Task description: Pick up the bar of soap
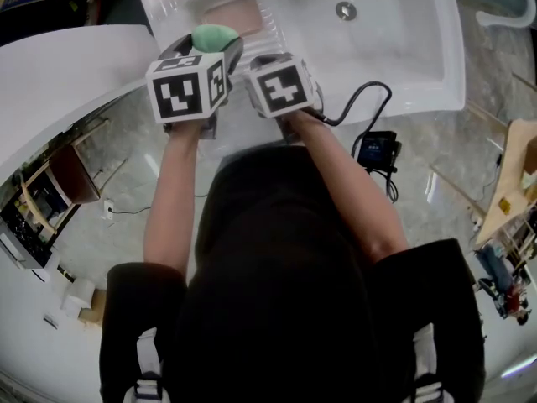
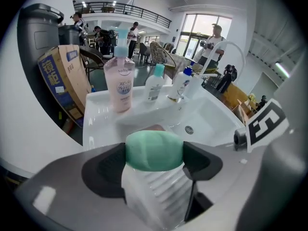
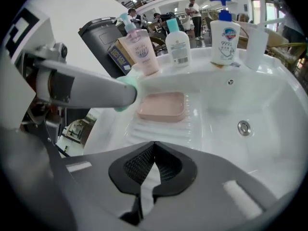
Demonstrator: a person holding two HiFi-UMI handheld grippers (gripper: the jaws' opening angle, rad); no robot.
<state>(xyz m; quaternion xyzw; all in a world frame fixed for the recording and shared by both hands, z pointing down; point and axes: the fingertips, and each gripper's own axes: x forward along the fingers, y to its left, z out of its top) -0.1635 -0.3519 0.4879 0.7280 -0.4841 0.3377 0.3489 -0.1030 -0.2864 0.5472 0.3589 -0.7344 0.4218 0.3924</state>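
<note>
Nearest, the left gripper (image 2: 154,158) is clamped on the mint-green oval bar of soap (image 2: 154,147), gripping it at both ends over the ribbed ledge (image 2: 154,196) along the left side of the white ceramic sink (image 3: 269,90). Just beside it, the right gripper (image 3: 154,148) has its jaws closed together with nothing between them. Beyond, a pink rectangular soap dish (image 3: 162,106) lies on that ledge, and the round metal drain (image 3: 244,127) is to its right. Along the far rim stand a pink pump bottle (image 3: 142,49), a pale teal-capped bottle (image 3: 178,44) and a white bottle with a blue pump (image 3: 224,37).
</note>
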